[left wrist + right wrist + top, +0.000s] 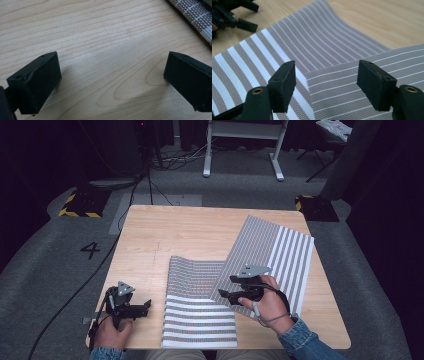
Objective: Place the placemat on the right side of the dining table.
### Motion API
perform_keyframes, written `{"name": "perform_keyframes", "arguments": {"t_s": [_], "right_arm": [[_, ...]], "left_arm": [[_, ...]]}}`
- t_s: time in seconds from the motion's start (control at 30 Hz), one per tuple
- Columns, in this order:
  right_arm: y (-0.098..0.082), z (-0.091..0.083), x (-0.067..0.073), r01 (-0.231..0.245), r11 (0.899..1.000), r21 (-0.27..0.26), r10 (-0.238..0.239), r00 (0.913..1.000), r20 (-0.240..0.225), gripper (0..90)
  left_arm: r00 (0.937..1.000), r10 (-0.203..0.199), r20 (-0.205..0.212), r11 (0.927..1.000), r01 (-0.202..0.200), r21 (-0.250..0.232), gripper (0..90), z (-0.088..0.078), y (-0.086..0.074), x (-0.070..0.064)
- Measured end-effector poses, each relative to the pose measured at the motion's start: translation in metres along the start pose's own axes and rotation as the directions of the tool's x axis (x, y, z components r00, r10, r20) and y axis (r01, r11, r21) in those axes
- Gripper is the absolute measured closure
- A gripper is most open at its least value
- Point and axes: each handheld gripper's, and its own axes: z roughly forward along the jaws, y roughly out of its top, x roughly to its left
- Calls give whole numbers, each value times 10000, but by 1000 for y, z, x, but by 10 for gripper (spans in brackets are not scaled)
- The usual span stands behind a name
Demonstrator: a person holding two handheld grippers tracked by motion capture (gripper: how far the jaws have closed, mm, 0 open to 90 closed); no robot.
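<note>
Two striped woven placemats on the wooden table.
I see right gripper released above overlapping placemats; left gripper released on bare wood.

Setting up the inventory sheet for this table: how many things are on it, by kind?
Striped woven mats: 2, the near mat and the angled mat lying over its far right corner
Handheld grippers: 2, left gripper and right gripper, both with jaws open
Total: 4

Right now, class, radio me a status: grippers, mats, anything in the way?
Left gripper open, on bare table. Right gripper open above the angled mat, which overlaps the near mat. Nothing in the way.
</note>
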Motion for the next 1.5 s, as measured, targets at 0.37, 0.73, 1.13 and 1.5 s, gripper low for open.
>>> {"name": "perform_keyframes", "arguments": {"t_s": [0.37,0.73,1.13,1.5], "right_arm": [[-26,42,6,62,9933,1156,-77,9999,125,300],[-32,46,1,721,9885,1330,-804,9951,580,417],[-19,24,-9,1369,9803,1425,-1537,9815,1144,859],[-40,-9,-9,1680,9678,1875,-1882,9775,955,851]], "left_arm": [[10000,-2,-1,10000,2,-1,11,0,0,0],[10000,-17,-11,10000,17,-5,11,0,0,0],[10000,-23,-21,10000,23,-2,11,0,0,0],[10000,-48,-36,10000,48,-5,11,1,1,1]]}}
